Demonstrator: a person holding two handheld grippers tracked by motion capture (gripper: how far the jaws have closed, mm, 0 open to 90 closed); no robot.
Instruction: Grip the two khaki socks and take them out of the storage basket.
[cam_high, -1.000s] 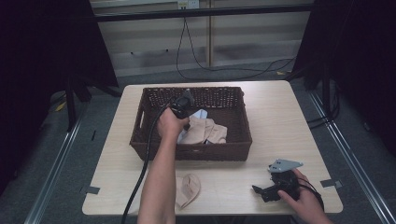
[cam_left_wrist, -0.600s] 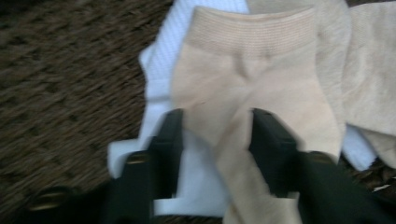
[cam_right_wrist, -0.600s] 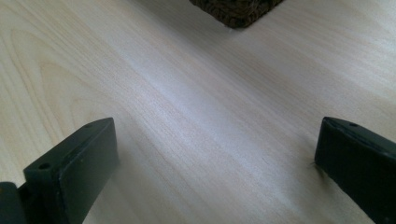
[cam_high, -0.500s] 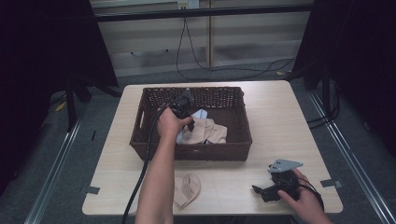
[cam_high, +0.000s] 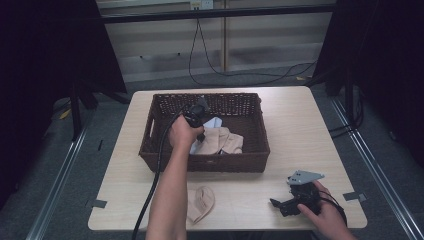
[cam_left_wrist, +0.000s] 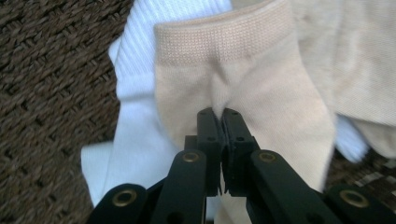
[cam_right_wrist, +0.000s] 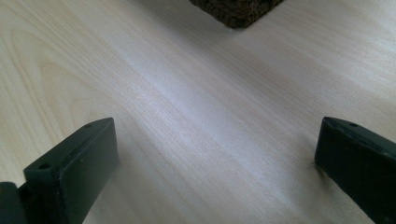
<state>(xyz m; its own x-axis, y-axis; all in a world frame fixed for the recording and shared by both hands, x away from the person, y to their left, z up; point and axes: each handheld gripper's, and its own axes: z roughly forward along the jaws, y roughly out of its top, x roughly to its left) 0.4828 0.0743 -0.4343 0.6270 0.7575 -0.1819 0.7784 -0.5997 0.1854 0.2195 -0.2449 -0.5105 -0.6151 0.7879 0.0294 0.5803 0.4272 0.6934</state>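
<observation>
High view: wicker basket (cam_high: 150, 150) walls surround socks (cam_high: 222, 141).

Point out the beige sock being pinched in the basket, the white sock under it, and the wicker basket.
beige sock (cam_left_wrist: 243, 79), left gripper view, on its ribbed cuff end.
white sock (cam_left_wrist: 135, 140), left gripper view, on its ribbed body.
wicker basket (cam_high: 210, 162), high view, on its near wall.

Bare surface (cam_right_wrist: 210, 116) between the right fingers (cam_right_wrist: 70, 168); wicker basket (cam_right_wrist: 236, 10) corner blocks passage ahead of them.
</observation>
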